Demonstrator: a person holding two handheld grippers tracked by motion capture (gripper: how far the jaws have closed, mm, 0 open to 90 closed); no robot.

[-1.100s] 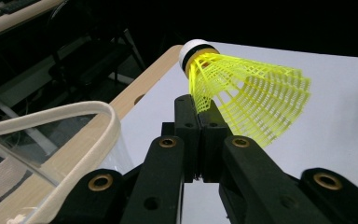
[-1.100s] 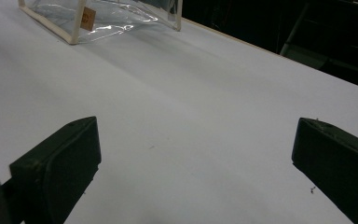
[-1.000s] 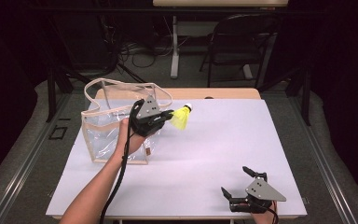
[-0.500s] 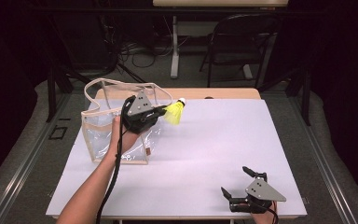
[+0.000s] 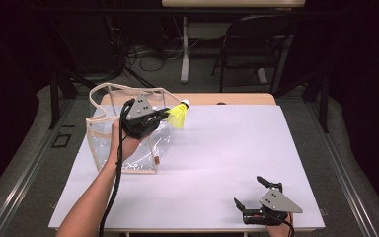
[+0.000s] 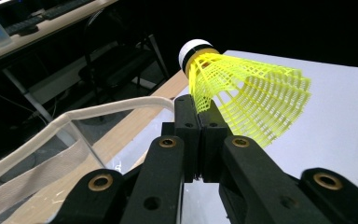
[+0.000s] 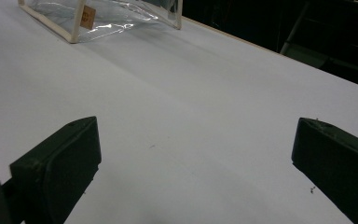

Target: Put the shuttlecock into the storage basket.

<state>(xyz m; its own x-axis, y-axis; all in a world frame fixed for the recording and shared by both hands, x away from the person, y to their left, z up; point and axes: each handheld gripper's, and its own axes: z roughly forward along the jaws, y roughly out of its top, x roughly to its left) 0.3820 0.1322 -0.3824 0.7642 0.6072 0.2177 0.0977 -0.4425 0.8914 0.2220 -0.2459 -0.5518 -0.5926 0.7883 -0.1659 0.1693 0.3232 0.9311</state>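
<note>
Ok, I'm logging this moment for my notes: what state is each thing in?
left gripper: shut on the shuttlecock's skirt, held up beside the bag
shuttlecock: yellow, held off the table, cork end away from the gripper
clear bag: standing on the table, top open
right gripper: open, holding nothing, low at the table's near edge

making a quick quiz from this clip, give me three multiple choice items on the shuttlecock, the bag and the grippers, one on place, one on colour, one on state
1. Where is the shuttlecock?
A. flat on the white table top
B. held in the air at the clear bag's right edge
C. between the right gripper's jaws

2. What colour is the shuttlecock's skirt?
A. yellow
B. red
C. blue

3. How do the right gripper's jaws stand?
A. shut on the bag
B. shut on nothing
C. wide open

Answers: 1 B, the left gripper pinches the skirt's edge above the table. 2 A, the mesh is yellow with a white cork. 3 C, the right gripper view shows bare table between the jaws.
</note>
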